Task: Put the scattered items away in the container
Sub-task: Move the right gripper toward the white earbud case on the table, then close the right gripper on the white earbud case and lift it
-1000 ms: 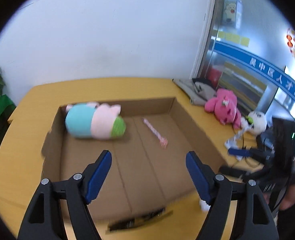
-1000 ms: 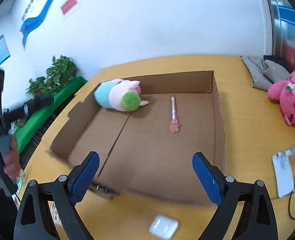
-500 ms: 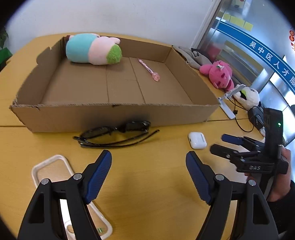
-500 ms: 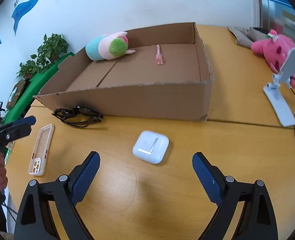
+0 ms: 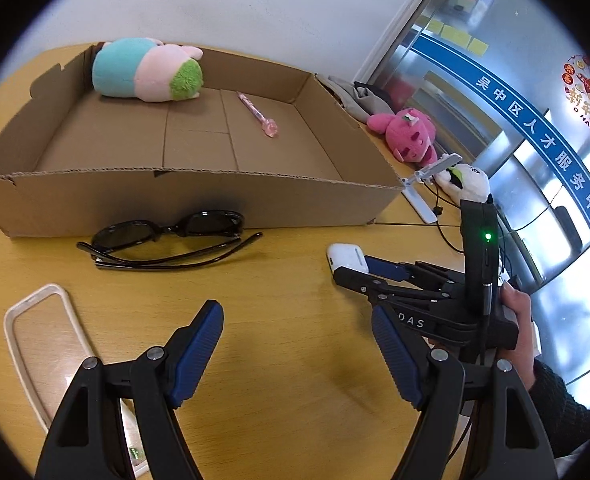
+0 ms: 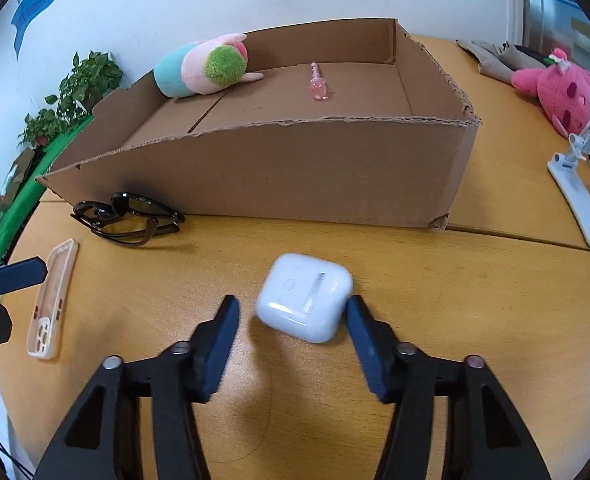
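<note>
White glossy earbud case (image 6: 305, 298), rounded, lies flat on table (image 6: 475, 320).

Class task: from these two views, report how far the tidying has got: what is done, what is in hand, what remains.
Done: the plush toy and pink pen lie inside the cardboard box. In hand: the right gripper is closing around the white earbud case, which is on the table. Left: the sunglasses and phone case; the left gripper is open and empty.

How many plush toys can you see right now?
3: a teal-and-pink plush toy inside the cardboard box; a pink plush toy and a white plush toy on the table beyond it.
</note>
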The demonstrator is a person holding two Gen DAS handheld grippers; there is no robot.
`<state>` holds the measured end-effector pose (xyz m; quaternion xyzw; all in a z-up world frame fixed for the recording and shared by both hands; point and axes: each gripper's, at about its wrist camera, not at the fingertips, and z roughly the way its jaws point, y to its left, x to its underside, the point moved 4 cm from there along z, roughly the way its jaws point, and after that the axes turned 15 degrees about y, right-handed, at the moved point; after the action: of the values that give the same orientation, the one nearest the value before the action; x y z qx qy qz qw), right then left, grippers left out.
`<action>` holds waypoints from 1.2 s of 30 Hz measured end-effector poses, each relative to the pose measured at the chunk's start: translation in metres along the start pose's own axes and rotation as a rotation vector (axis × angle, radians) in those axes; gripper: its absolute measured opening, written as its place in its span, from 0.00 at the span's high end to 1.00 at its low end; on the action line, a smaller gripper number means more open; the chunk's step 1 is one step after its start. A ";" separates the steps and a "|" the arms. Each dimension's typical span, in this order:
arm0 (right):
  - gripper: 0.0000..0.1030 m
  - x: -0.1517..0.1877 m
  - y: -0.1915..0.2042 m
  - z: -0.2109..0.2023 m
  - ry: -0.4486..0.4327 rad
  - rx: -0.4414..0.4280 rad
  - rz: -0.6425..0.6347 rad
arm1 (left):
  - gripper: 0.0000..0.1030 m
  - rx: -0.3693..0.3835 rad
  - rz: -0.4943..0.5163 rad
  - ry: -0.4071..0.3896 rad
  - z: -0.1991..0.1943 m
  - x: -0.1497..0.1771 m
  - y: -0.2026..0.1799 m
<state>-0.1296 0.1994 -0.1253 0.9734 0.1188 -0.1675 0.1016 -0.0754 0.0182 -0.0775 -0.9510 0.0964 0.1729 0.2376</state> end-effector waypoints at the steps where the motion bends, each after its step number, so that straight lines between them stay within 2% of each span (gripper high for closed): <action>1: 0.51 0.001 0.000 -0.001 -0.004 -0.007 0.003 | 0.26 0.000 0.000 0.005 0.002 0.000 0.000; 4: 0.51 0.006 0.000 -0.002 -0.012 -0.018 -0.010 | 0.26 0.008 0.003 0.021 0.008 -0.001 -0.002; 9: 0.51 0.020 0.012 -0.006 -0.009 -0.055 -0.067 | 0.26 0.075 -0.003 0.081 0.026 -0.007 -0.007; 13: 0.52 0.033 0.012 -0.011 -0.012 -0.143 -0.043 | 0.26 0.170 -0.007 0.149 0.044 -0.010 -0.012; 17: 0.52 0.042 0.011 -0.016 -0.008 -0.205 -0.024 | 0.26 0.330 -0.051 0.226 0.064 -0.016 -0.016; 21: 0.52 0.049 0.016 -0.022 -0.018 -0.268 -0.034 | 0.28 0.392 -0.084 0.261 0.078 -0.021 -0.018; 22: 0.52 0.051 0.019 -0.024 -0.020 -0.279 -0.042 | 0.31 0.407 -0.091 0.266 0.081 -0.022 -0.019; 27: 0.53 0.054 0.030 -0.022 -0.008 -0.295 -0.083 | 0.44 0.433 -0.106 0.287 0.088 -0.022 -0.019; 29: 0.53 0.052 0.030 -0.020 -0.007 -0.297 -0.085 | 0.46 0.431 -0.109 0.284 0.086 -0.023 -0.018; 31: 0.53 0.051 0.031 -0.020 -0.010 -0.291 -0.096 | 0.52 0.412 -0.106 0.289 0.086 -0.023 -0.016; 36: 0.53 0.046 0.035 -0.023 -0.029 -0.281 -0.137 | 0.51 0.379 -0.087 0.333 0.094 -0.020 -0.013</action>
<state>-0.0713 0.1809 -0.1145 0.9368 0.2056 -0.1696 0.2267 -0.1168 0.0769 -0.1429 -0.9081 0.1238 -0.0179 0.3996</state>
